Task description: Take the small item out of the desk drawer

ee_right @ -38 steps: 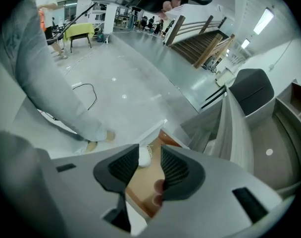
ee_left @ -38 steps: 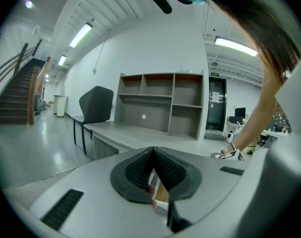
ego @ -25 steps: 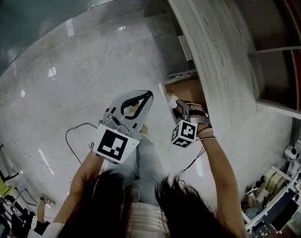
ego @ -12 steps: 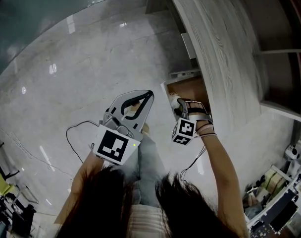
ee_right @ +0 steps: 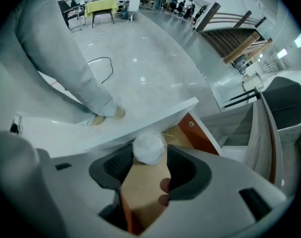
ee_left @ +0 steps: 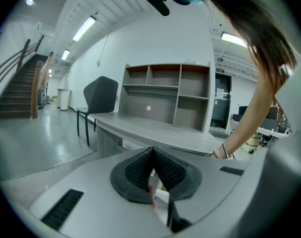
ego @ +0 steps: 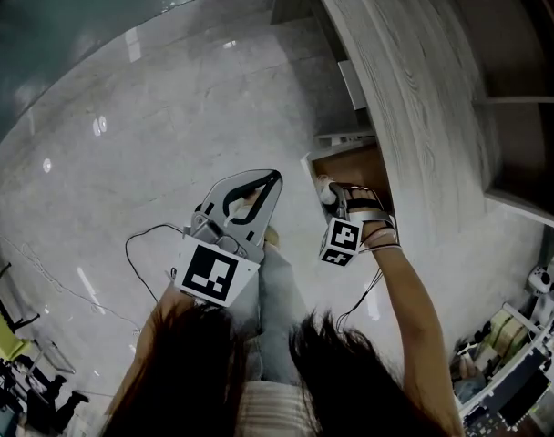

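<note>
Nearest, in the head view: the person's hair (ego: 259, 371), with the left forearm (ego: 154, 335) and right forearm (ego: 414, 308) reaching away from the body.

Left hand-held gripper (ego: 273, 178): carried close to level above the floor (ego: 159, 116), to the left of the drawer (ego: 352, 164) in the head view. Its jaws are pressed together with nothing between them.

Right hand-held gripper (ee_right: 150, 156): pointed steeply down into the open drawer. Its jaws are spread wide, having just been opening.

Item (ee_right: 148, 147): small, white and round, resting on the drawer's tan bottom close behind the white drawer front (ee_right: 116, 128). It lies between the tips of the right jaws, and no pad is seen pressing on it.

An orange-brown side wall (ee_right: 202, 133) bounds the drawer on the right in the right gripper view. Beyond the drawer front in that view, a trouser leg (ee_right: 56, 53) and a shoe (ee_right: 105, 117) stand on the pale, glossy floor.

The drawer is pulled out from beneath the grey wood-grain surface (ego: 414, 98).

Farther off, in the left gripper view: the right forearm reaches down at the near edge of the surface. An open-fronted shelf unit (ee_left: 165, 90) stands on the surface. A dark chair (ee_left: 101, 98) is at its far end, and stairs (ee_left: 14, 90) are at the far left.
</note>
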`<state>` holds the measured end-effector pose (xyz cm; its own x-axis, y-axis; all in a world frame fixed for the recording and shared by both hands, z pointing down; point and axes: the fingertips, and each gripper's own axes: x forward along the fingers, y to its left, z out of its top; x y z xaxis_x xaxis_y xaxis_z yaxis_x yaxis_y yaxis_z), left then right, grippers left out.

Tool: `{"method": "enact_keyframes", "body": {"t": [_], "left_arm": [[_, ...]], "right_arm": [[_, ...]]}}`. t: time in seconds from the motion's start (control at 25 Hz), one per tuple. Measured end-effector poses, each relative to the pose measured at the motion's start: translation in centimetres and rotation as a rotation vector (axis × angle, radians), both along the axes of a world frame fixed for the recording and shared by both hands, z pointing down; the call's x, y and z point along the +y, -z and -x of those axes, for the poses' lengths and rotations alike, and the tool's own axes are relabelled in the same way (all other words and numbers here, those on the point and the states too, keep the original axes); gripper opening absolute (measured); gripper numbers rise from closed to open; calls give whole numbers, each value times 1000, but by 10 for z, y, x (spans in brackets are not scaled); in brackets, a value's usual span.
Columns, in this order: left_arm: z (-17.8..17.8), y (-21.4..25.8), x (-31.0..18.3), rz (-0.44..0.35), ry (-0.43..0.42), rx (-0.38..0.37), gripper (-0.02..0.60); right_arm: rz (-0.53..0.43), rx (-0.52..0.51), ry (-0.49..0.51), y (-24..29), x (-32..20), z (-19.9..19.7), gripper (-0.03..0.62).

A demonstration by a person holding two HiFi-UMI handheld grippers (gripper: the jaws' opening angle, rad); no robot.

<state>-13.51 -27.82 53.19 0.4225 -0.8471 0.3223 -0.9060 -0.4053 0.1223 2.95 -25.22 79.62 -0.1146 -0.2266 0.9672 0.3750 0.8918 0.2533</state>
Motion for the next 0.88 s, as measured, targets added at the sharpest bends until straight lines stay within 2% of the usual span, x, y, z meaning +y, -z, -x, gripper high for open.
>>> {"method": "enact_keyframes", "body": {"t": [0.48, 0.88], "left_arm": [[-1, 3, 2, -1, 1, 1, 12], [-9, 12, 4, -1, 3, 6, 12]], "right_arm": [[-57, -10, 31, -10, 0, -3, 196], [-43, -67, -76, 1, 1, -3, 192]]}}
